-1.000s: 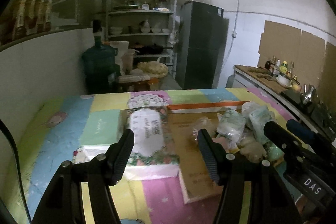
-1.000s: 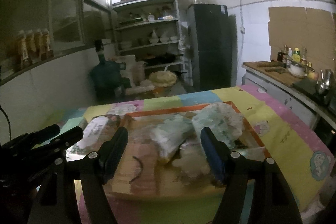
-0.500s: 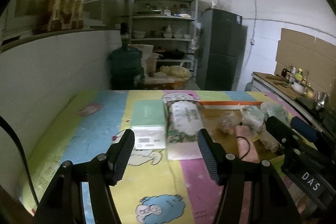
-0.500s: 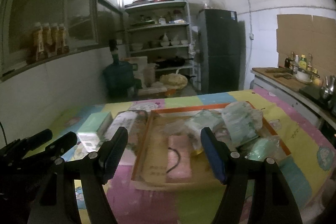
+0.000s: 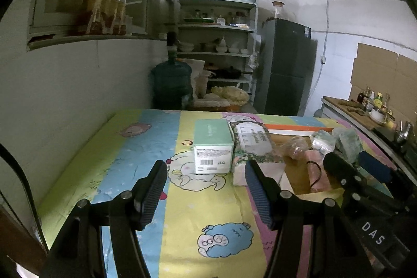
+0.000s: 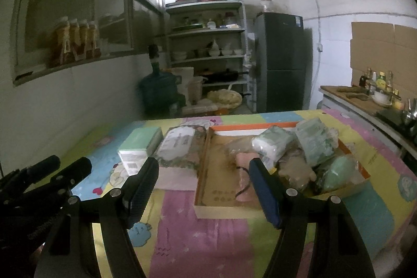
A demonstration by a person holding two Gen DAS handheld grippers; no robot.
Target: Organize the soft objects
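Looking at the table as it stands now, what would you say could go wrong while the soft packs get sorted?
The wrapped packs are heaped against the right wall of the shallow tray; pulling one out may tip a neighbour over the rim.

A black cord lies across the pink pad and might snag a finger of the open right gripper.

The floral tissue pack sits tight between the mint box and the tray, so the open left gripper may nudge the box.

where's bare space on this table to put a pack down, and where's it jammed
Free: the cloth left of the mint box up to the wall, and the near strip in front of the tray. Inside the tray, only the left half is fairly bare. Crowded: the tray's right side, heaped with soft packs.
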